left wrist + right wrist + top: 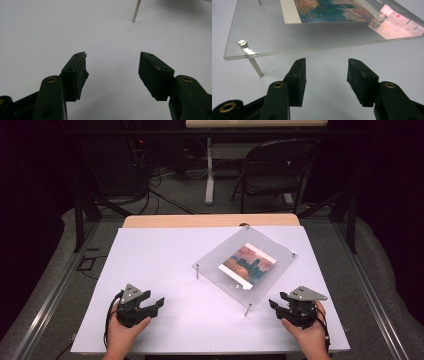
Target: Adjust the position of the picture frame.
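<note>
Clear acrylic frame [245, 265] on metal standoffs, before grasping.
Rigid, slick, scratch-prone: take its near edge. Left gripper [152, 305] and right gripper [325, 72], flanking it, gape empty.

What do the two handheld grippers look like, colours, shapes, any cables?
Both the left gripper and the right gripper are black, each with two blocky jaws on arms with brass-coloured rivets. A grey three-cornered plate tops each. A black cable trails from the left gripper. One left pad has a ragged edge. No sleeves show.
</note>
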The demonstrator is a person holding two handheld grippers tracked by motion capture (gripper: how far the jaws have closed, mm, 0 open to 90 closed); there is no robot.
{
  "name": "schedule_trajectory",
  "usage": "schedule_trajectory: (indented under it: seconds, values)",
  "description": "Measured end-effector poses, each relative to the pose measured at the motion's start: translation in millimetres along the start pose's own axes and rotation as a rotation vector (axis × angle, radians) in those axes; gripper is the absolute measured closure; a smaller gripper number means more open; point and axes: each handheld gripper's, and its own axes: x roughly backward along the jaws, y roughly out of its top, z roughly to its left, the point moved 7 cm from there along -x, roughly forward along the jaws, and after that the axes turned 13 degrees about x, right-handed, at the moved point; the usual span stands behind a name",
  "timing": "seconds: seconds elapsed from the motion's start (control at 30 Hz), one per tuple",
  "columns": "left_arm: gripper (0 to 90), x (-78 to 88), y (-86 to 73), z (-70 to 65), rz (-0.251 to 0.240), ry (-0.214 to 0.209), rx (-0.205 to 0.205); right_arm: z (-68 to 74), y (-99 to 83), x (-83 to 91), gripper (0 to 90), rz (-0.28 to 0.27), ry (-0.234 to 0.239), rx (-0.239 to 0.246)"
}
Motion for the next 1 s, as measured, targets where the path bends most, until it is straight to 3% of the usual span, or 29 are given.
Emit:
schedule_trajectory:
  seconds: [0.13, 0.27, 0.47, 0.67, 0.8, 0.9, 1.0]
  values:
    - [38.3, -1.3, 1.8, -0.7, -0.006, -0.003, 0.006, 0.6, -0.7, 0.5, 46.1, -0.002, 0.000, -0.003]
    - [31.3, -3.3, 1.8, 1.5, 0.025, 0.017, 0.033, 1.1, -1.6, 1.8, 46.2, -0.009, 0.002, -0.010]
    - [37.5, -7.9, 1.6, -1.9, 0.036, -0.010, 0.026, 3.7, -3.1, 2.7, 45.6, -0.008, -0.024, 0.009]
    - [37.3, -12.4, 4.1, -5.9, 0.030, -0.028, 0.009, 4.2, -4.0, 7.4, 42.8, -0.010, -0.046, -0.009]
    - [38.0, -15.5, 5.6, -7.5, 0.033, -0.036, 0.014, 8.0, -4.3, 8.4, 47.5, -0.012, -0.019, -0.037]
    - [39.7, -18.6, 7.6, -10.3, 0.042, -0.055, 0.020, 10.4, -3.3, 9.4, 48.8, -0.015, -0.025, -0.003]
    - [41.5, -21.5, 12.2, -13.8, 0.042, -0.064, 0.028, 14.9, -2.5, 9.3, 57.1, -0.009, -0.002, 0.007]
